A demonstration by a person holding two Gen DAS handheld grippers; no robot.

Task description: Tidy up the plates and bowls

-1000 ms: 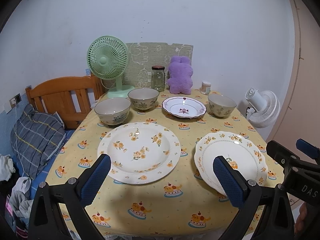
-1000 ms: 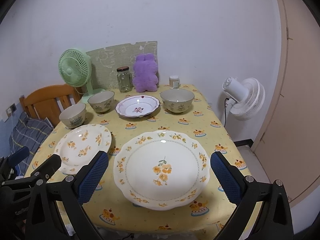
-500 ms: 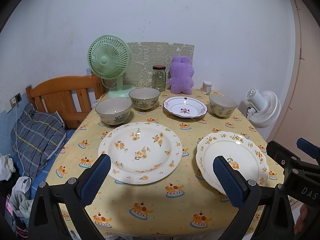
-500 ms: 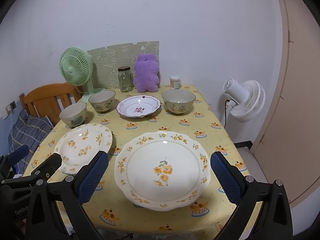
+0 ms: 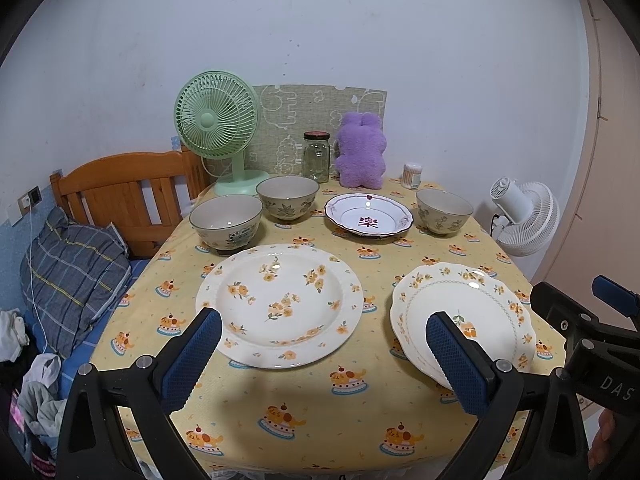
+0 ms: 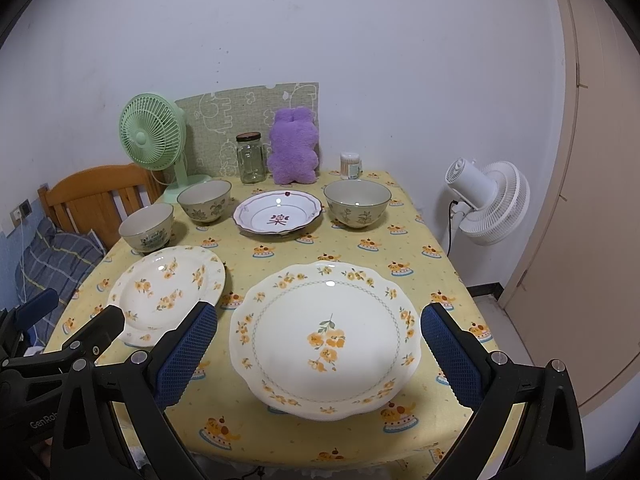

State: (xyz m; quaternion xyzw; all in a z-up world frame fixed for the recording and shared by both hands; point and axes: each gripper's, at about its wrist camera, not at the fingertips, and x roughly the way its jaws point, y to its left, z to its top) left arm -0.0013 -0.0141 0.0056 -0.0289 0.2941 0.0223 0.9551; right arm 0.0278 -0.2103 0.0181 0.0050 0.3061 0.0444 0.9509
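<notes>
Two grippers hover spread wide, holding nothing: the left gripper (image 5: 324, 356) before the flowered plate (image 5: 279, 304), the right gripper (image 6: 319, 350) framing the scalloped plate (image 6: 325, 339) on the table (image 6: 424, 240)

1. Three plates lie on the table: a round flowered plate (image 5: 280, 304), a scalloped flowered plate (image 6: 326, 340), and a smaller red-trimmed plate (image 5: 368, 220).
2. Three bowls: the near-left bowl (image 5: 226, 222), the middle bowl (image 5: 287, 198), and the right bowl (image 5: 444, 212).
3. Two fans: a green fan (image 5: 216, 120) on the table and a white fan (image 6: 490, 202) beside it.
4. One glass jar (image 5: 317, 157).
5. One purple plush toy (image 5: 362, 158).
6. One small white container (image 6: 351, 165), possibly of cotton swabs; it is too small to tell.
</notes>
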